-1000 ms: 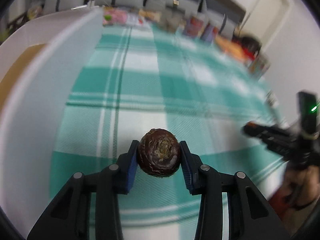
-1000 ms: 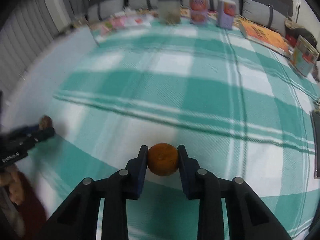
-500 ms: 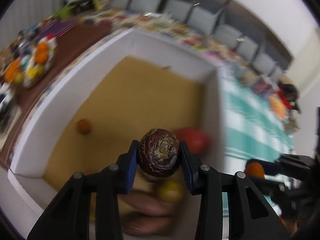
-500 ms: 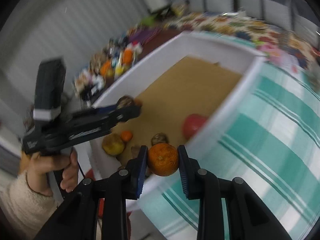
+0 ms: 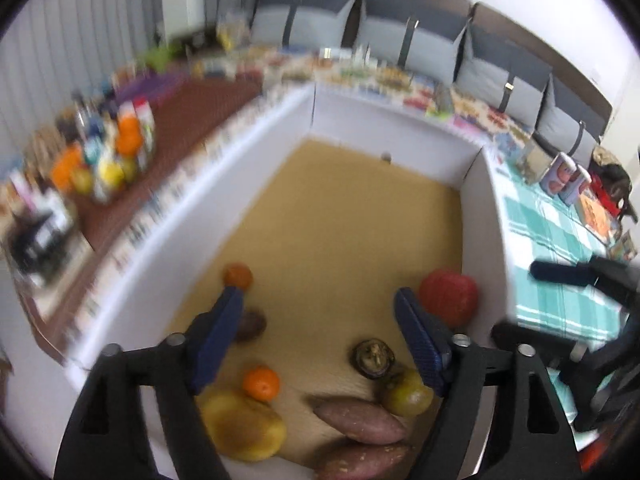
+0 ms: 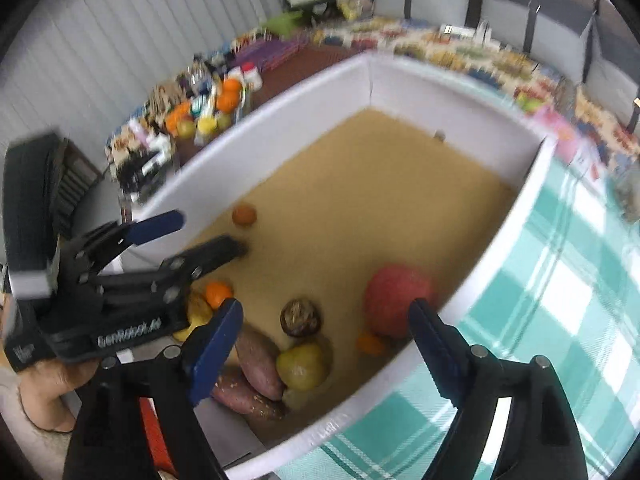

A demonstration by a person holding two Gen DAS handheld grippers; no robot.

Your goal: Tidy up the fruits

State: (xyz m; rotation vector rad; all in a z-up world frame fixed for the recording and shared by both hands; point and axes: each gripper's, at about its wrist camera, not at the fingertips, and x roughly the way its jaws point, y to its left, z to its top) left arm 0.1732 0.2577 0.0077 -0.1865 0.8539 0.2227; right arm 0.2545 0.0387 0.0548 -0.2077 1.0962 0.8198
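A white-walled box (image 5: 482,216) with a tan floor holds the fruit. My left gripper (image 5: 320,320) is open and empty above its near end. Below it lie a dark brown round fruit (image 5: 249,325), a second one (image 5: 373,358), small oranges (image 5: 261,382) (image 5: 238,276), a red fruit (image 5: 450,294), a green-yellow fruit (image 5: 408,394), a yellow fruit (image 5: 242,426) and sweet potatoes (image 5: 358,424). My right gripper (image 6: 326,334) is open and empty over the box's (image 6: 516,220) near right edge. A small orange (image 6: 370,343) lies beside the red fruit (image 6: 394,300).
A green-and-white checked cloth (image 6: 568,300) covers the table right of the box. A brown table on the left carries a bowl of fruit (image 5: 100,164) and clutter. Cans (image 5: 566,176) and packets stand at the far edge. Grey cushions line the back wall.
Both grippers have opened and let go: the dark brown fruit and the orange now lie in the box. Both grippers came further over the box.
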